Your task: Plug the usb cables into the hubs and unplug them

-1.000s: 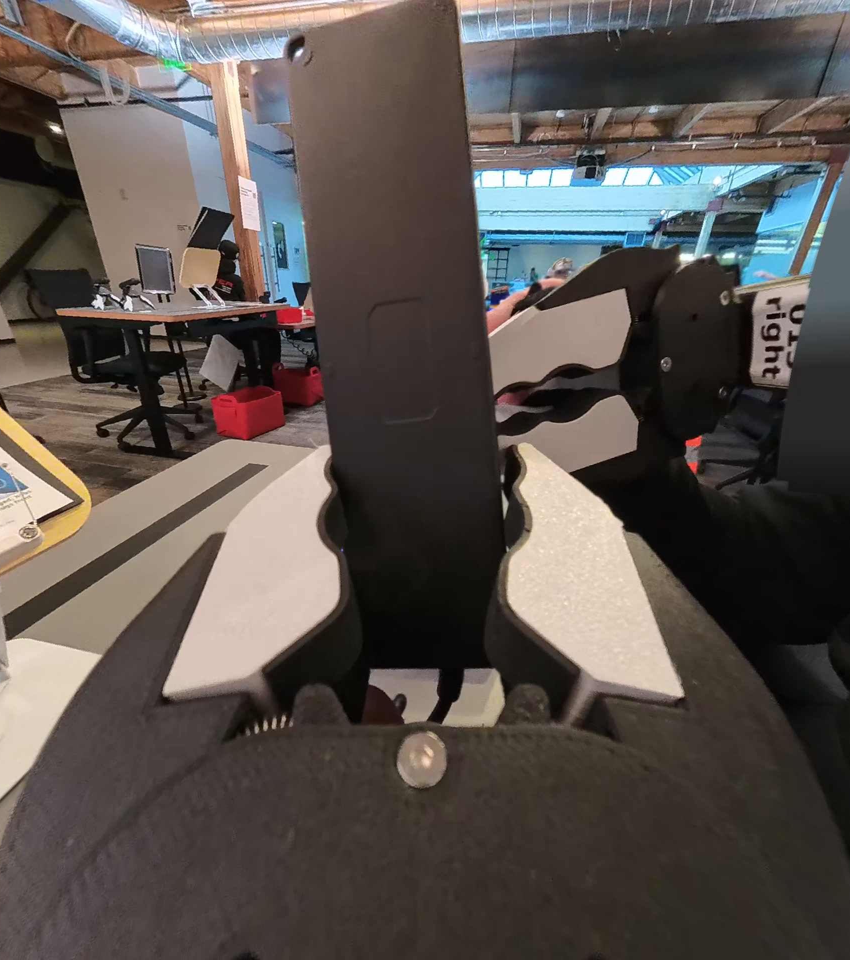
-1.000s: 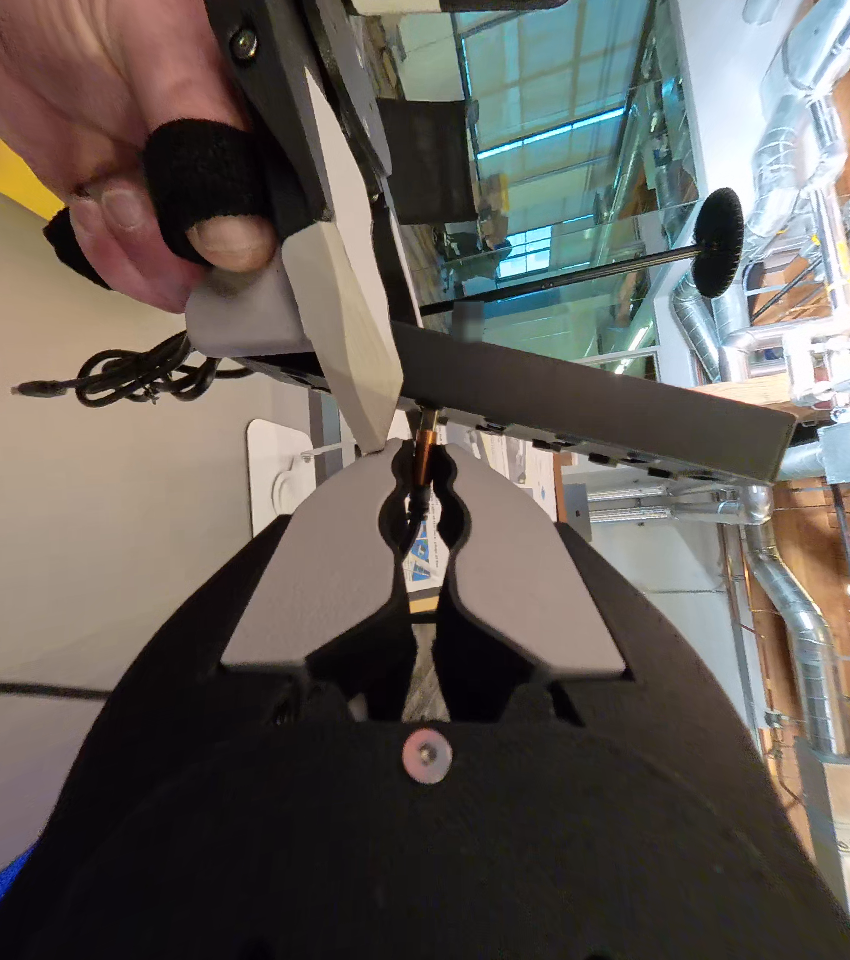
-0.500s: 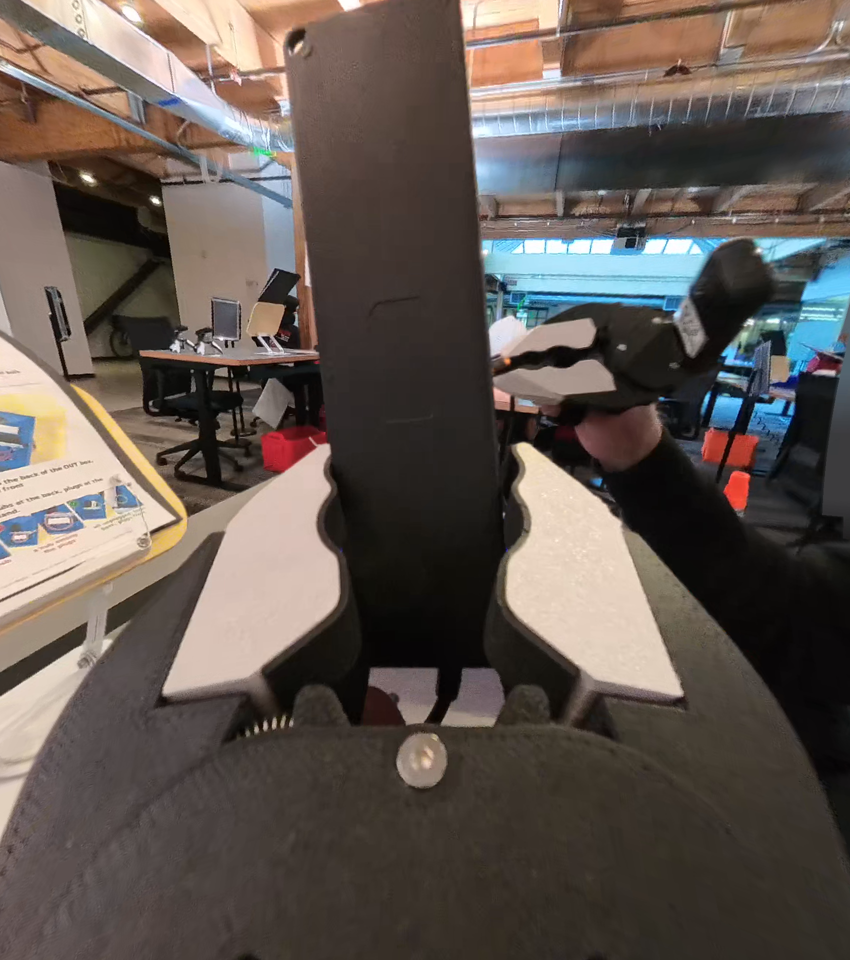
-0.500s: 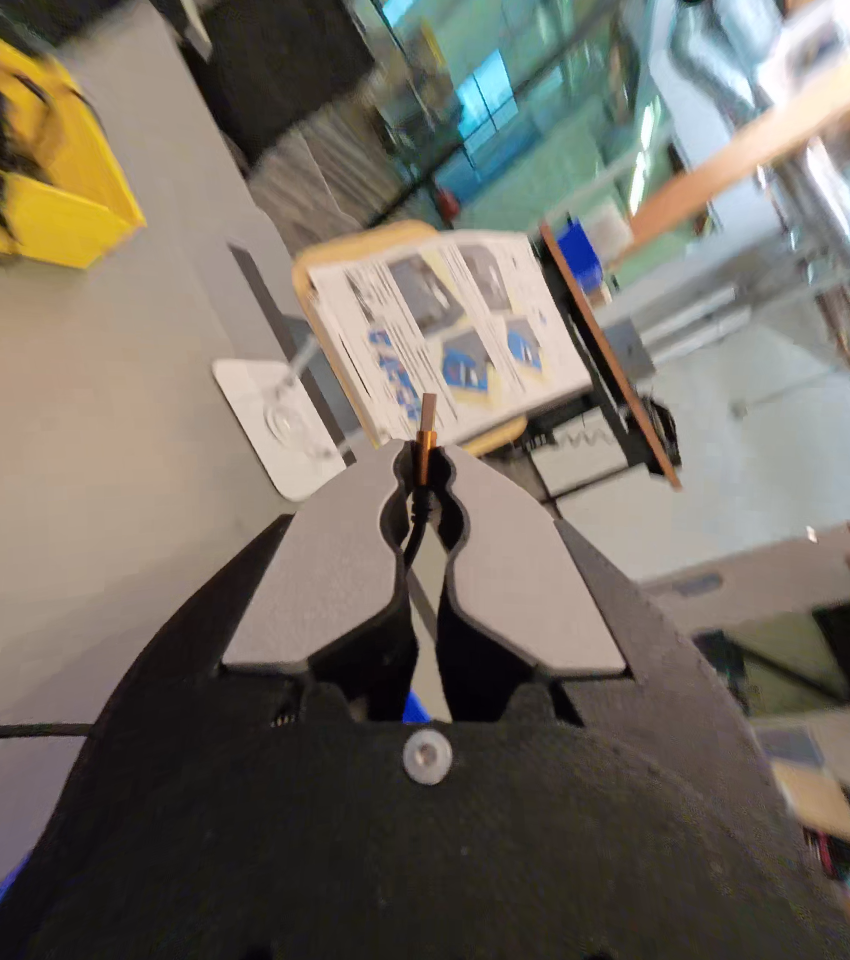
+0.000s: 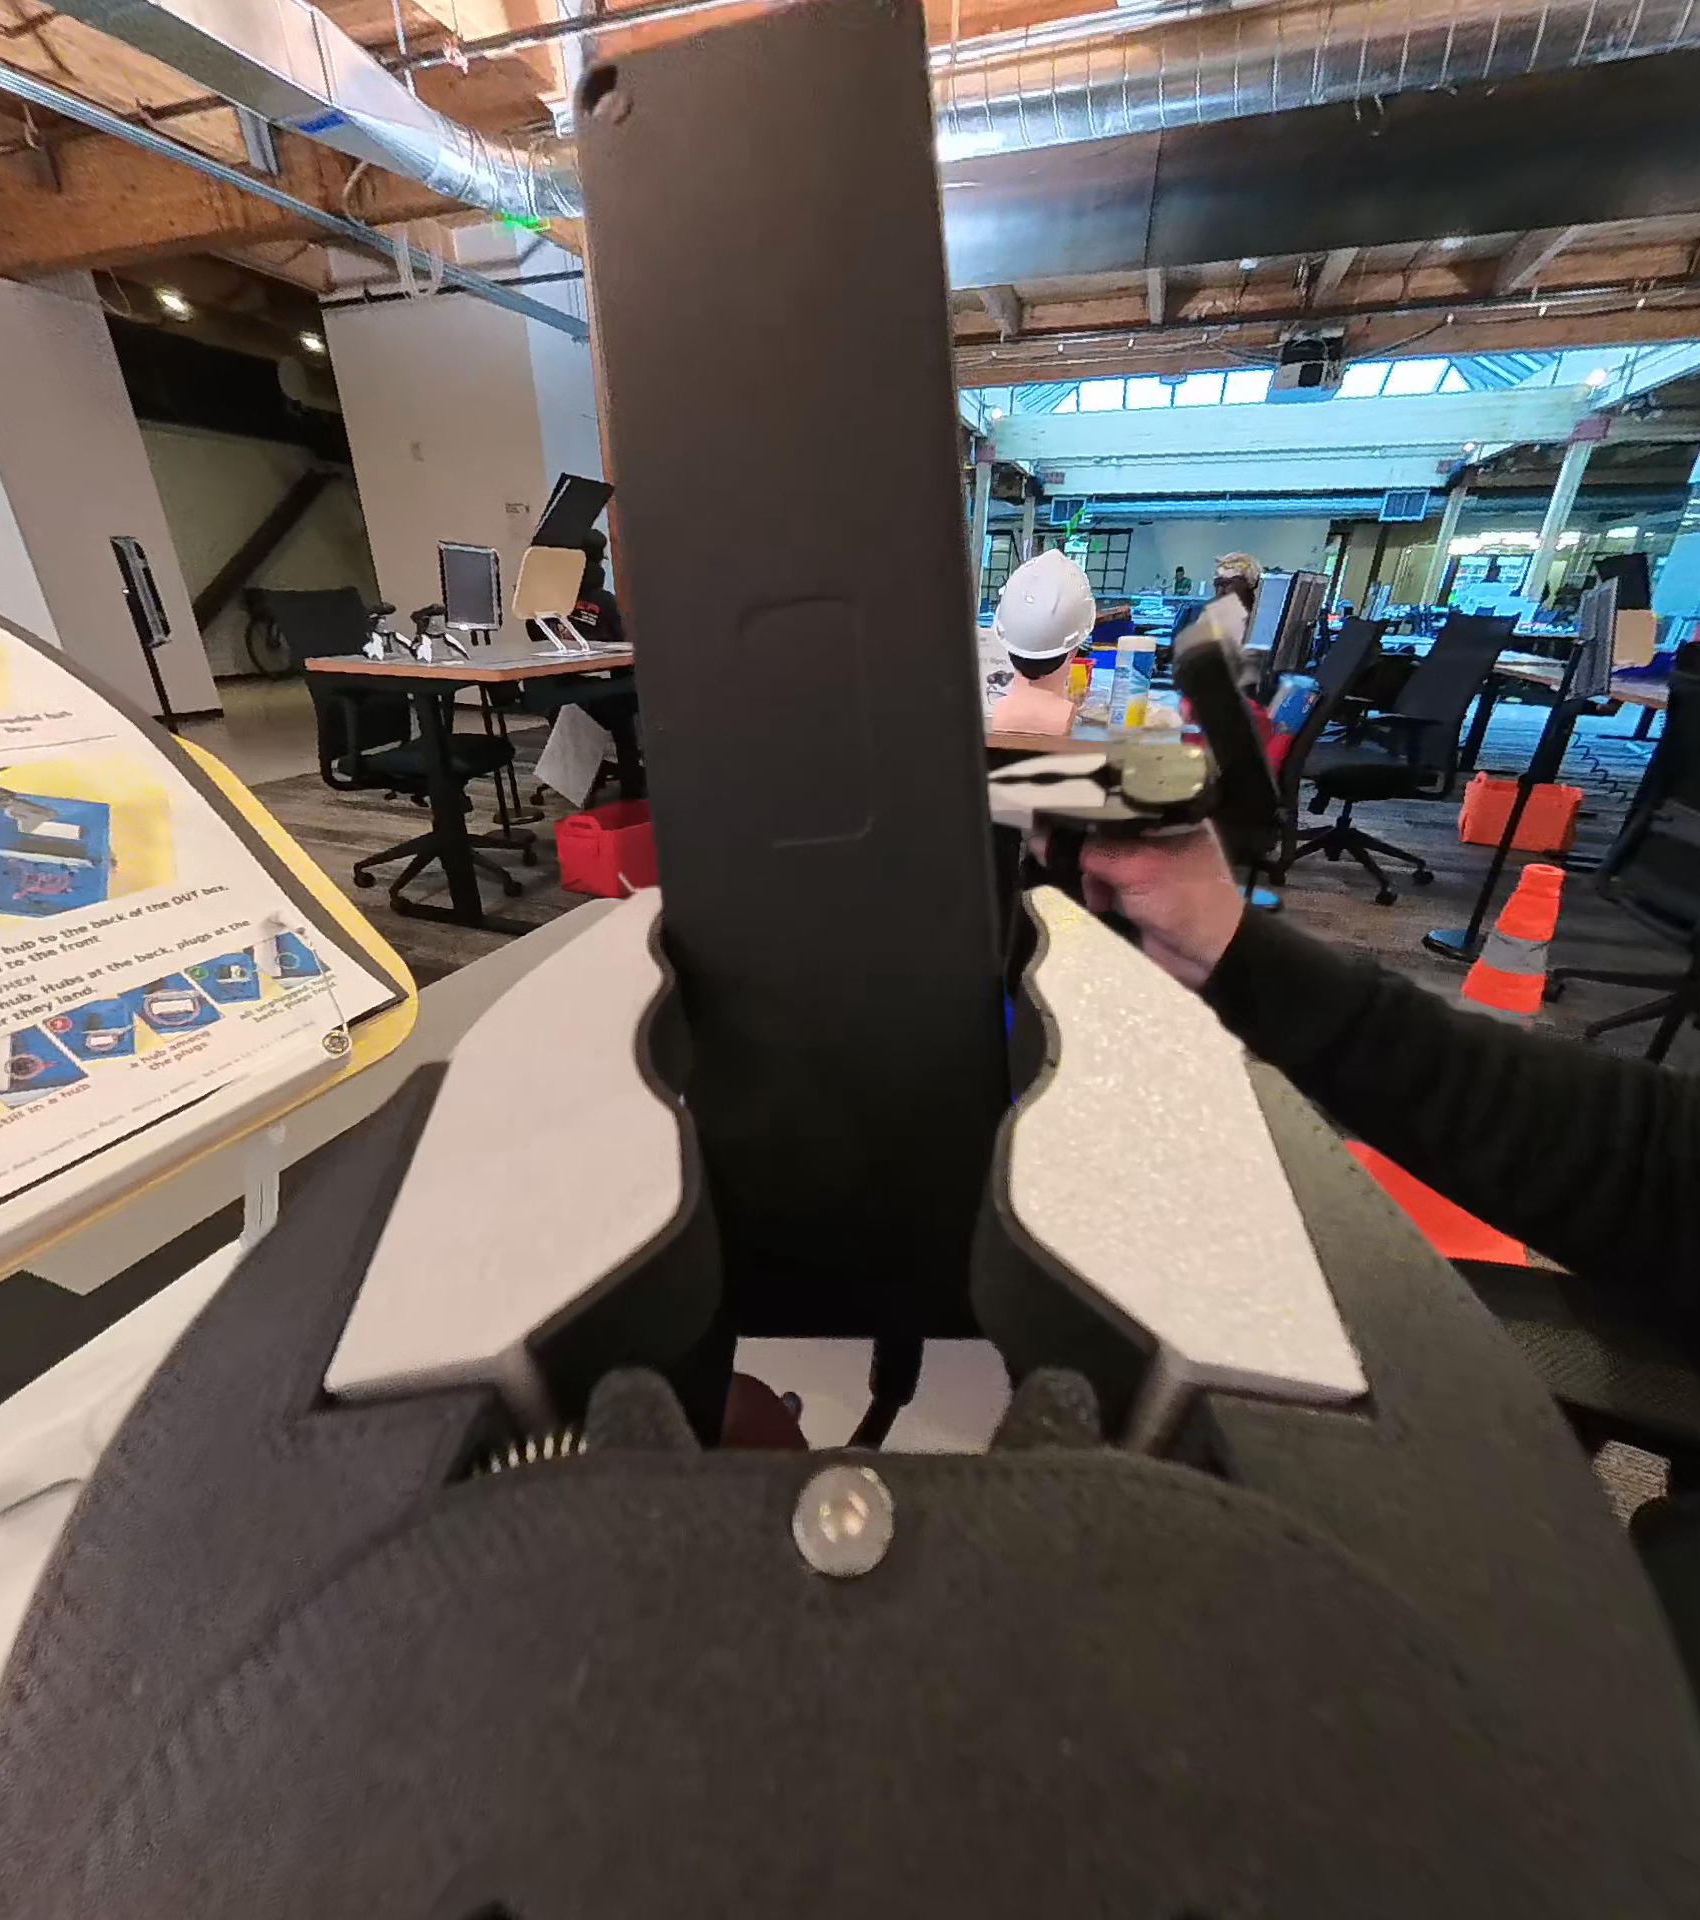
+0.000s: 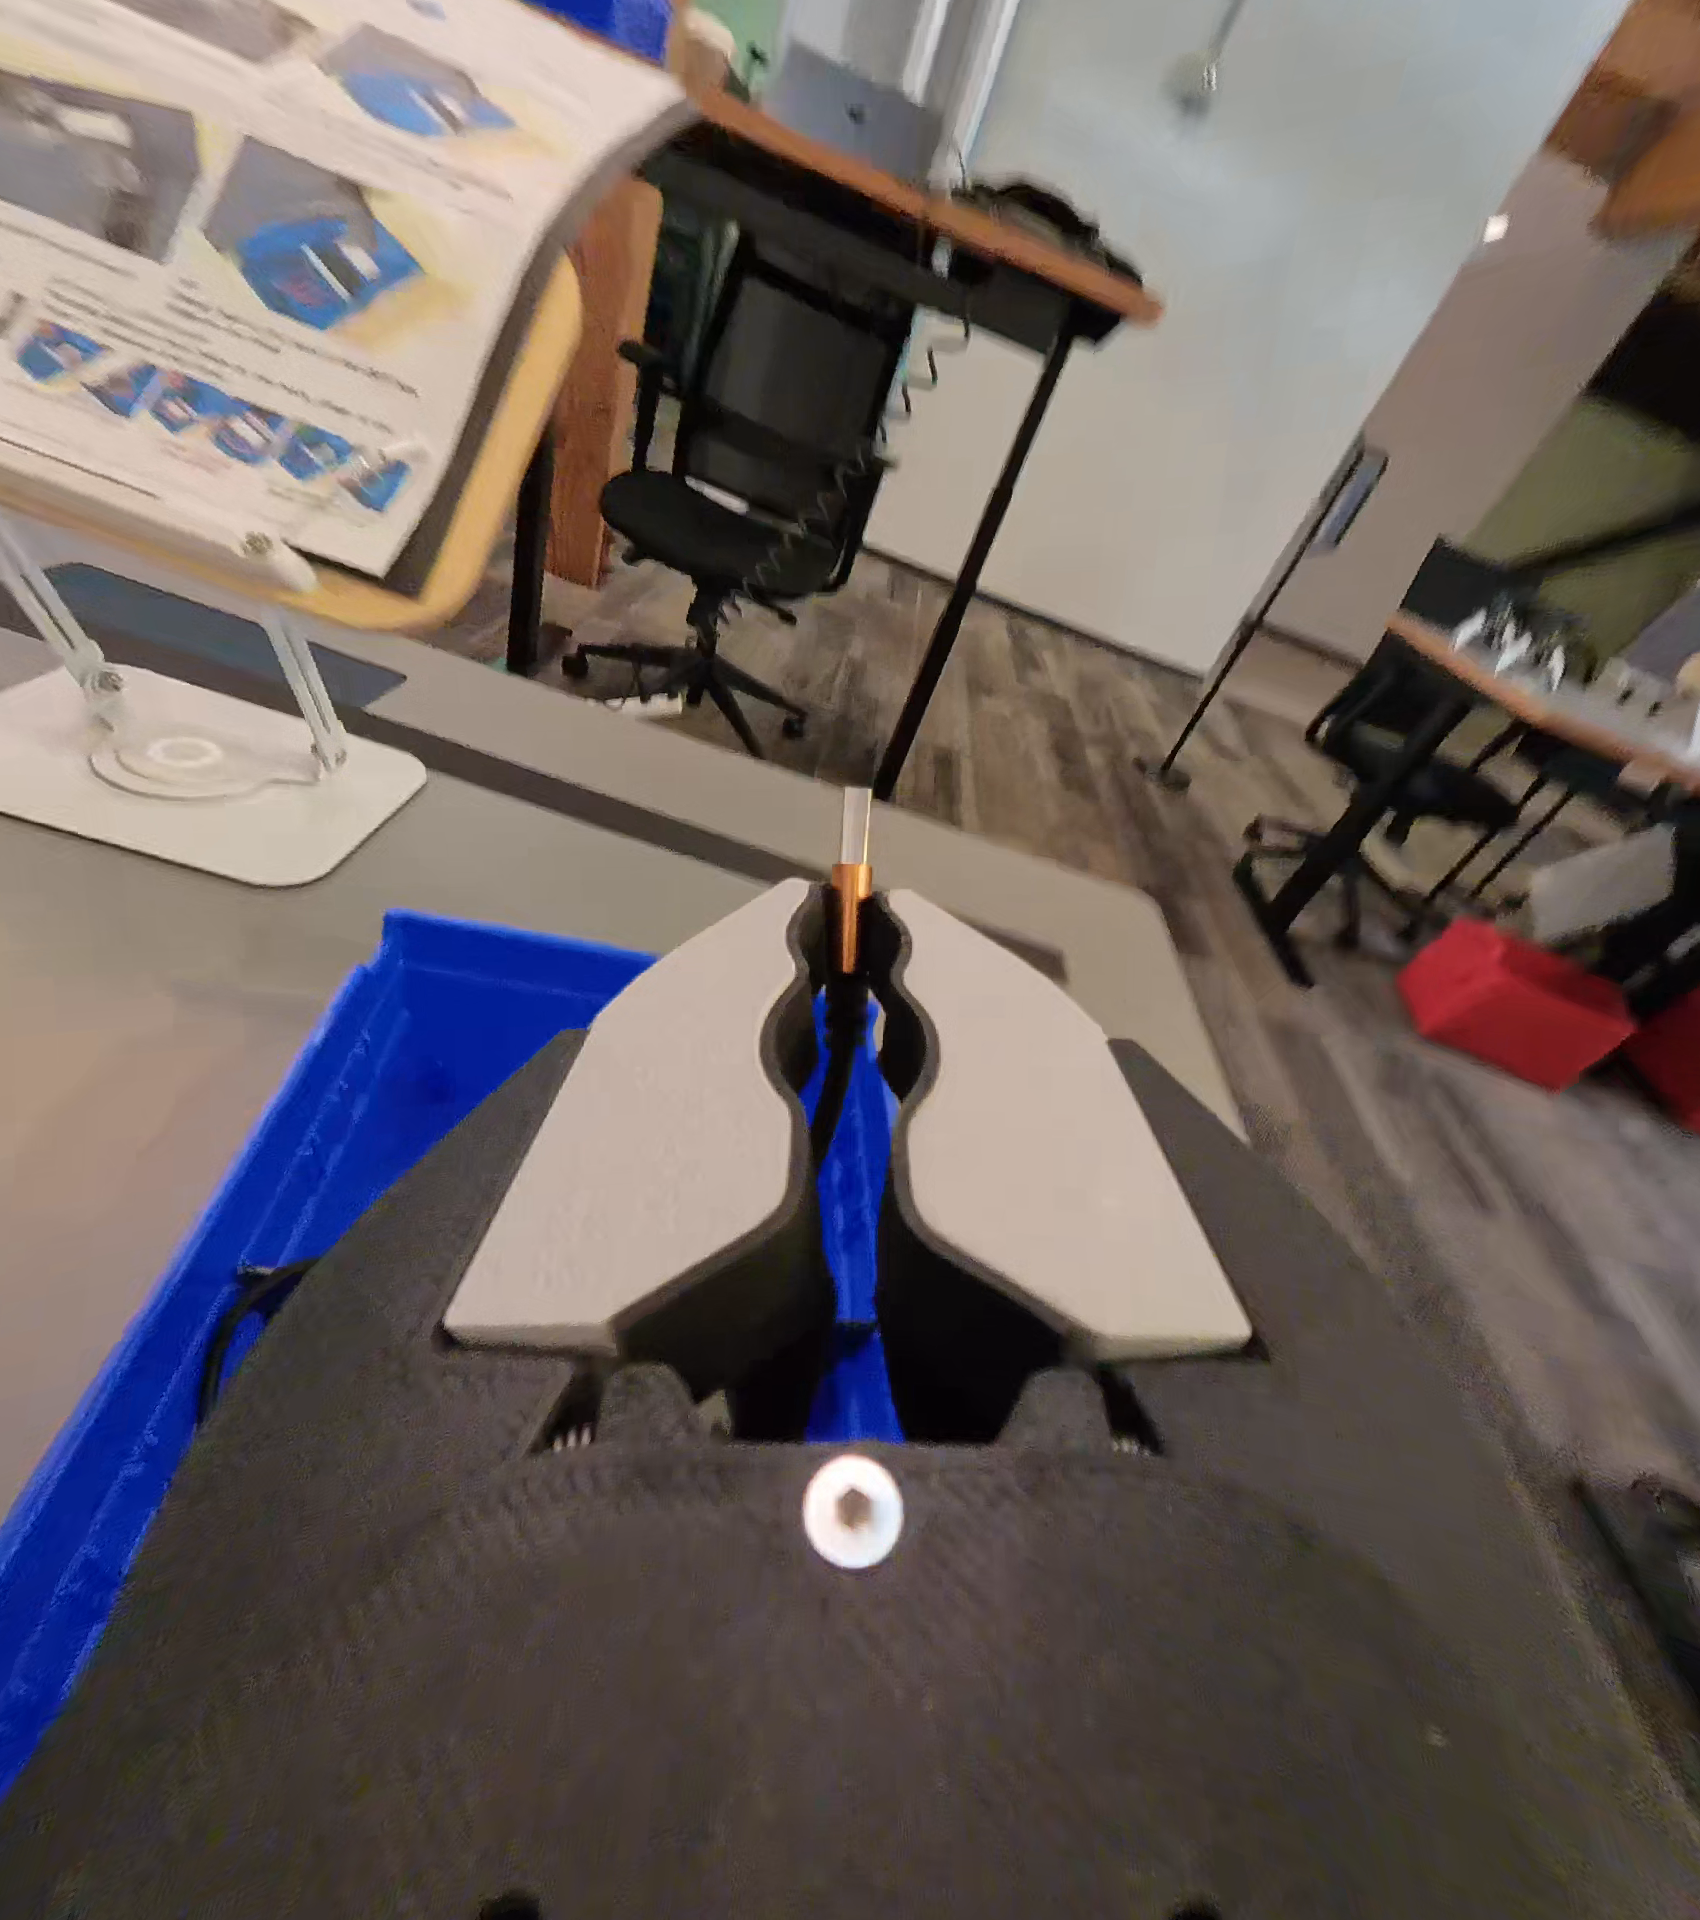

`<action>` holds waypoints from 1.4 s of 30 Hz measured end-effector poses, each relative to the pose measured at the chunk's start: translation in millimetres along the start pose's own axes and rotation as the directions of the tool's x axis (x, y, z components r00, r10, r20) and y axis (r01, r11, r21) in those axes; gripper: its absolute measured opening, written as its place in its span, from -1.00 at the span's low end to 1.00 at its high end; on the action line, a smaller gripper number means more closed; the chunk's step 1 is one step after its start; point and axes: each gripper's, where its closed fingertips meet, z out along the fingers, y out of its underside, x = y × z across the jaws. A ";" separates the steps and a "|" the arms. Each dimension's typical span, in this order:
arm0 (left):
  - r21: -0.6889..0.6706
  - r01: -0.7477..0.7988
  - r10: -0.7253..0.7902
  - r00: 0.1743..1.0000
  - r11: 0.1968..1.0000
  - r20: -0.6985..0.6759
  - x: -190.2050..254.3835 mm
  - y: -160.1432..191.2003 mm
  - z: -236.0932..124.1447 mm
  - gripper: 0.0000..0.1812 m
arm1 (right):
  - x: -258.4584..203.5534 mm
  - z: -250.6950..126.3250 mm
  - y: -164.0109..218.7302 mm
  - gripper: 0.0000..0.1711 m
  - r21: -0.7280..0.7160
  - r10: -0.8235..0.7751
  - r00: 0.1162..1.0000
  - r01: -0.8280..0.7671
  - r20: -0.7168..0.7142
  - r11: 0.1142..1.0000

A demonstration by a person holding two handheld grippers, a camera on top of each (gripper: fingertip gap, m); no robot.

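My left gripper [image 5: 841,925] is shut on a long black hub [image 5: 784,623] and holds it upright, lifted off the table. My right gripper [image 6: 851,894] is shut on a USB cable plug [image 6: 851,873] with an orange collar and a silver tip; its black cord runs down between the fingers. The plug is free of the hub. The right gripper also shows in the left wrist view [image 5: 1043,795], held in a hand to the right of the hub and apart from it. It hangs over a blue bin [image 6: 378,1091].
An instruction sheet on a clear stand [image 5: 77,935] stands at the left of the grey table [image 6: 77,987]; it also shows in the right wrist view [image 6: 202,260]. Office chairs, desks, red bins and orange cones fill the room beyond. The grippers' ends are close to 40 centimeters from one another.
My right gripper pulled the plug out of the hub, swung away to the right and turned level over the blue bin. The left gripper keeps holding the hub upright.
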 end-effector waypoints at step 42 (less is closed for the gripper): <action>-0.178 0.051 -0.073 0.991 0.983 -0.116 19.3 79.2 34.2 -0.15 | -304.3 -47.8 -172.1 -0.26 0.027 0.024 0.225 -0.221 0.974 0.975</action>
